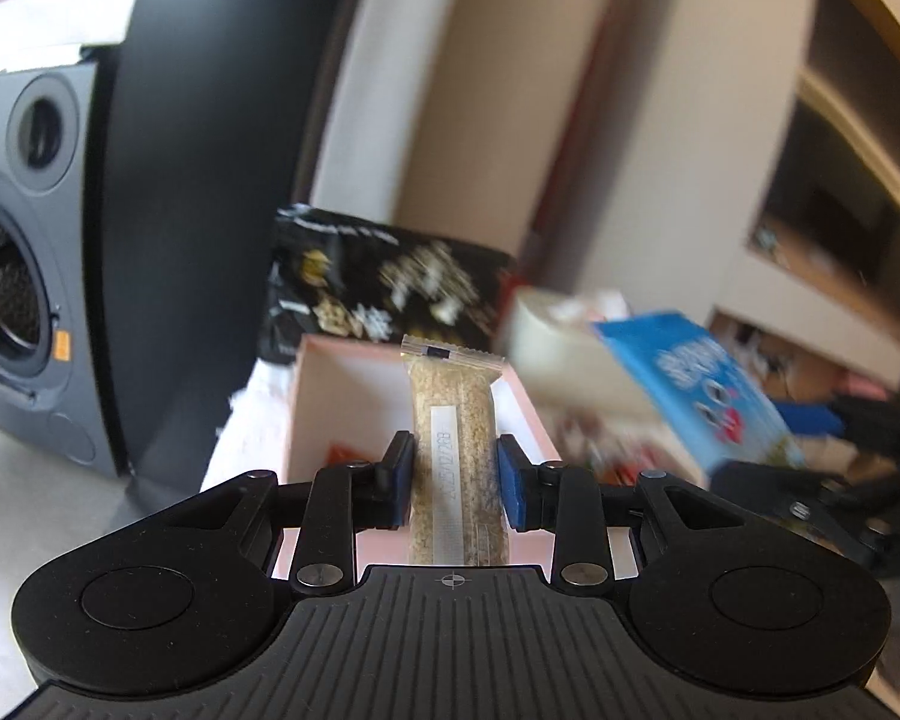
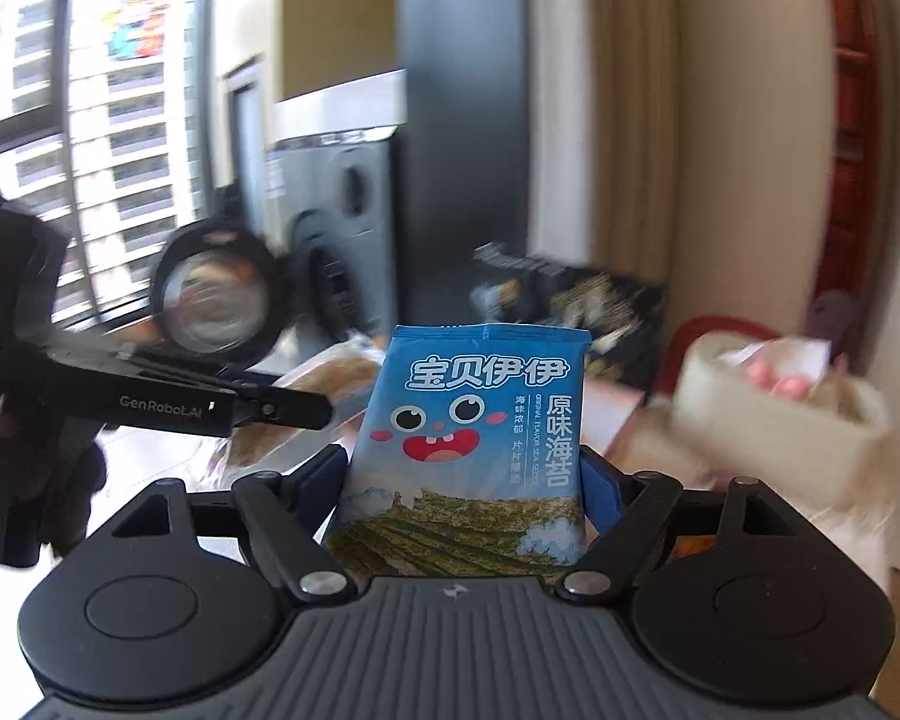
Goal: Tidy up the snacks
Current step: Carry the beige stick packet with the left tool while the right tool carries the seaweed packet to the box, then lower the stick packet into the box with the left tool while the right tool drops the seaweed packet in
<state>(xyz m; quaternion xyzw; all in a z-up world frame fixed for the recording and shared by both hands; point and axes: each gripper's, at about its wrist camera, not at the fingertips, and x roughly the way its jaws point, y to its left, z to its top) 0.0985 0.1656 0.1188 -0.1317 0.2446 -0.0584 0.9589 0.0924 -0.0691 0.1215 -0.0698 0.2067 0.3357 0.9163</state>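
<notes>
My left gripper (image 1: pixel 455 471) is shut on a grain bar (image 1: pixel 453 420) in a clear wrapper, which sticks out forward above an open pink box (image 1: pixel 324 378). A blue seaweed packet (image 2: pixel 468 420) with a cartoon face stands upright in my right gripper (image 2: pixel 468 480), whose pads press its sides. In the left wrist view the same blue packet (image 1: pixel 696 384) shows blurred at the right. In the right wrist view the left gripper (image 2: pixel 306 414) reaches in from the left, with the bar (image 2: pixel 336 375) at its tip.
A black snack bag (image 1: pixel 384 282) stands behind the pink box. A white tub (image 2: pixel 780 432) with pink pieces sits to the right, blurred. A grey washing machine (image 1: pixel 12 276) and a dark pillar (image 1: pixel 210 180) stand at the left. The box rests on a white cloth (image 1: pixel 252 420).
</notes>
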